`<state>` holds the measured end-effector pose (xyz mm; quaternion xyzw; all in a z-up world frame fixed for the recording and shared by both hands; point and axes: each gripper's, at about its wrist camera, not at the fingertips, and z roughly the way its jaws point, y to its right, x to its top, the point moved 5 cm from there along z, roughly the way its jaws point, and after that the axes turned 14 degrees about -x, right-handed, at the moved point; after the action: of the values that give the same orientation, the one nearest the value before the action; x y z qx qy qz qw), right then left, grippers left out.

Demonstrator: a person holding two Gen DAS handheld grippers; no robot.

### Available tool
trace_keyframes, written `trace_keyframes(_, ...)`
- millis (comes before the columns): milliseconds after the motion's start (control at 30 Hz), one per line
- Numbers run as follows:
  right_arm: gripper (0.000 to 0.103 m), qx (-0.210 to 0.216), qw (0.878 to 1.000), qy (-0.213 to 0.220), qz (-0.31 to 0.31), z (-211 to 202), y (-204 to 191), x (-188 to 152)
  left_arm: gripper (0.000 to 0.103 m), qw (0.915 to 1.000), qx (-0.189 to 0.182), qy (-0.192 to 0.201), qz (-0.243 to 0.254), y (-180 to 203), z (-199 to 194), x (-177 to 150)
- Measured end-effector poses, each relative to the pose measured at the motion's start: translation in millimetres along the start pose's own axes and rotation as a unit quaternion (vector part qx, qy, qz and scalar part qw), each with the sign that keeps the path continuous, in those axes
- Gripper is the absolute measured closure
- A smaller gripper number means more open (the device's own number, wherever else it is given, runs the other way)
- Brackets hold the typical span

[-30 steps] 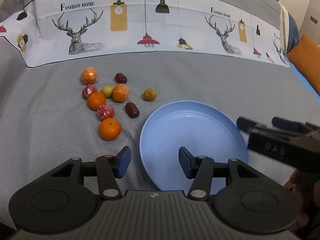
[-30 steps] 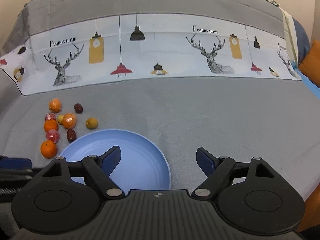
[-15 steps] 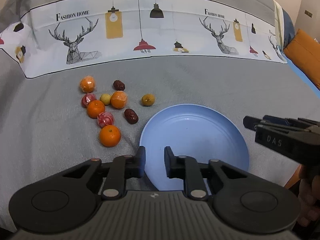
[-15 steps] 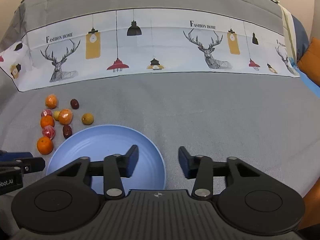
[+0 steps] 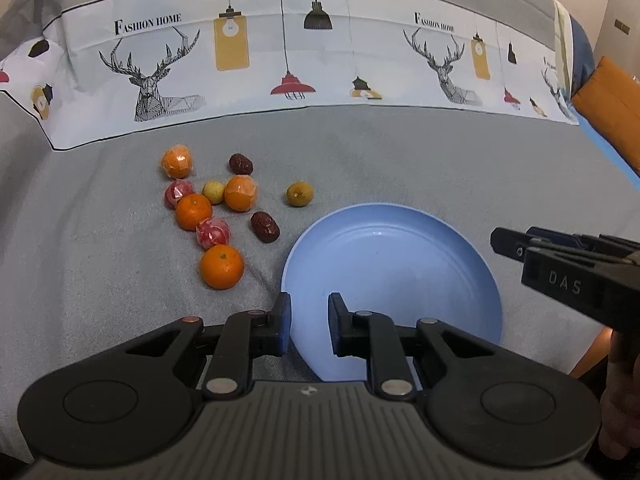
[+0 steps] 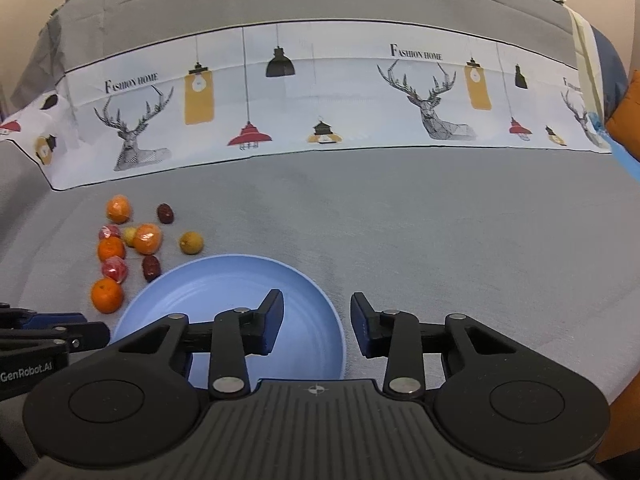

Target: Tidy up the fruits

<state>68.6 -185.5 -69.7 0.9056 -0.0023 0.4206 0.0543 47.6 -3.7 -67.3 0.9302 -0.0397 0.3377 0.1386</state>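
While beyond left tongs (image 5: 308,322), fruits (image 5: 218,204)

Blue plate (image 5: 440,248), round, shallow, empty, flat on grey cloth. Fruits all loose on the cloth just left of it, none on it.

Bare oranges: one (image 5: 222,266) nearest cam, one (image 5: 193,212) further back. Two more oranges in clear wrap (image 5: 240,193) & (image 5: 177,161) (shiny film). Two red-white wrapped fruits (image 5: 213,233), (image 5: 179,193). Small pale yellow fruit (image 5: 213,192) touching the wrapped orange. Two dark red dates: (image 5: 265,227) close to plate rim, (image 5: 240,163) at the back. Olive-yellow round fruit (image 5: 299,194) sits apart, right of the cluster.
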Motion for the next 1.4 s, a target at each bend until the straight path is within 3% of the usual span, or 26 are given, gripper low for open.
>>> trace_keyframes(233, 0.065, 0.011, 1.0, 0.004, -0.018, -3.3, -10.2, -0.8, 0.081, 1.0, 0.004, 0.002, -0.008, -4.3, -1.5, 0.1)
trace_keyframes(333, 0.073, 0.014, 0.999, 0.01, -0.029, -5.7, -17.5, -2.3, 0.081, 0.9999, 0.006, 0.006, -0.006, -4.3, -4.5, -0.2)
trace_keyframes(500, 0.081, 0.025, 0.997, 0.067, -0.02, -22.7, -21.9, 9.8, 0.082, 0.9998, 0.008, 0.015, -0.013, -10.2, -10.3, 0.4)
trace_keyframes(633, 0.081, 0.027, 0.997, 0.077, -0.013, -26.4, -21.3, 15.1, 0.093, 0.9995, -0.01, 0.01, -0.027, -14.5, -13.8, 6.6)
trace_keyframes(733, 0.081, 0.03, 0.997, 0.077, 0.005, -28.2, -16.0, 22.7, 0.093, 0.9994, -0.024, 0.003, -0.026, -20.1, -18.4, 30.2)
trace_keyframes(833, 0.081, 0.037, 0.997, 0.07, 0.025, -30.4, -11.1, 36.7, 0.093, 0.9991, -0.009, 0.037, 0.021, -25.2, -26.7, 64.0)
trace_keyframes(900, 0.081, 0.041, 0.996, 0.077, 0.026, -33.7, -8.9, 53.3, 0.093, 0.9982, -0.004, 0.056, 0.019, -34.1, -25.8, 74.8)
trace_keyframes(1000, 0.081, 0.037, 0.994, 0.107, 0.01, -32.9, -7.5, 81.2, 0.092, 0.9978, -0.003, 0.061, -0.025, -53.7, -11.9, 51.8)
trace_keyframes(1067, 0.081, 0.035, 0.993, 0.114, 0.008, -23.3, -5.8, 95.0, 0.092, 0.9941, 0.014, -0.001, -0.108, -74.6, 4.5, 32.3)
trace_keyframes(1167, 0.081, 0.027, 0.994, 0.106, 0.015, 0.4, -5.0, 100.2, 0.092, 0.9852, -0.007, 0.024, -0.17, -98.0, -0.3, 38.7)
trace_keyframes(1233, 0.081, 0.029, 0.996, 0.08, 0.028, 22.1, -7.9, 91.1, 0.092, 0.9802, 0.004, 0.027, -0.196, -112.3, -0.7, 37.5)
trace_keyframes(1333, 0.079, 0.046, 0.998, 0.017, 0.042, 47.9, -19.9, 80.1, 0.09, 0.9629, -0.016, 0.013, -0.269, -131.1, 6.2, 25.6)
trace_keyframes(1400, 0.079, 0.067, 0.997, 0.005, 0.025, 58.5, -36.3, 78.5, 0.086, 0.9526, -0.024, 0.005, -0.303, -140.4, 12.4, 21.7)
